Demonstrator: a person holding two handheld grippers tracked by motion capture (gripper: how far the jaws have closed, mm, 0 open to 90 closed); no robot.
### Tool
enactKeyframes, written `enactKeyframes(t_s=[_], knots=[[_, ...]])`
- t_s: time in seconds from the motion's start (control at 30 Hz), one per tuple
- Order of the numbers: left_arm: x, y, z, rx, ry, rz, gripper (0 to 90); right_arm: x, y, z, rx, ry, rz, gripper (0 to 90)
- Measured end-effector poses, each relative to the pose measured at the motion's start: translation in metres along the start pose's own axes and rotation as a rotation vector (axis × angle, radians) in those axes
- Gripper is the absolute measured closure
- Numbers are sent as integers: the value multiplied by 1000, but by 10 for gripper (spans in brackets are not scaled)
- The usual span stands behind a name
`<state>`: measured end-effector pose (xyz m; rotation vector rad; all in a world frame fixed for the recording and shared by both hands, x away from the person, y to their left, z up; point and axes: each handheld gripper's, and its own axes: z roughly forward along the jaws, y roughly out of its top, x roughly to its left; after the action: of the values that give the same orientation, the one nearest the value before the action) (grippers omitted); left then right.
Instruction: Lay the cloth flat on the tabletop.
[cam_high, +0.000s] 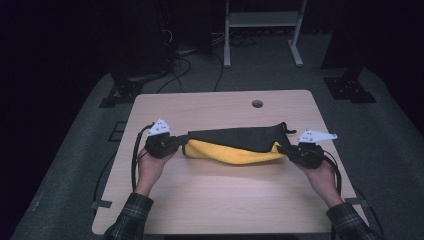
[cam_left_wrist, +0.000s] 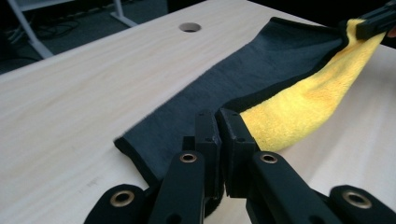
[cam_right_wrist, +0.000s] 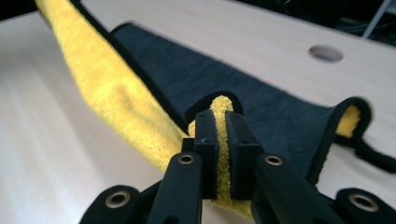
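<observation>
A cloth (cam_high: 235, 144), dark grey on one face and yellow on the other, with a black hem, stretches across the middle of the wooden table (cam_high: 220, 200). My left gripper (cam_high: 181, 143) is shut on its left end, and my right gripper (cam_high: 286, 150) is shut on its right end. In the left gripper view the jaws pinch the black hem of the cloth (cam_left_wrist: 261, 79) where the grey and yellow faces meet. In the right gripper view yellow pile of the cloth (cam_right_wrist: 116, 93) is squeezed between the jaws. The grey part lies on the table while the yellow fold sags between the grippers.
A round cable hole (cam_high: 257, 103) sits in the table near its far edge. Behind the table stand a white metal frame (cam_high: 262, 30) and dark stands on a grey floor. Black cables trail from both grippers off the table's sides.
</observation>
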<state>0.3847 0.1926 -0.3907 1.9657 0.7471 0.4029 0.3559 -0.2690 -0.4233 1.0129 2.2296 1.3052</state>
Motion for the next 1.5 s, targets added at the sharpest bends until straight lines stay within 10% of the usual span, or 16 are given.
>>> enactKeyframes(t_s=[0.3,0.7,0.93,1.23,1.5], knots=[[-10,0,-13,-17,-25,10,863,7,-8,-12,-5,-14,0,840],[-11,94,-77,-246,71,127,863,9,93,-64,-252,-94,-107,842],[-22,114,-107,-319,90,162,863,22,123,-94,-351,-111,-153,843],[9,113,-72,-249,119,112,865,4,123,-53,-269,-135,-139,843],[4,124,-76,-288,128,144,865,-5,140,-49,-336,-150,-135,844]])
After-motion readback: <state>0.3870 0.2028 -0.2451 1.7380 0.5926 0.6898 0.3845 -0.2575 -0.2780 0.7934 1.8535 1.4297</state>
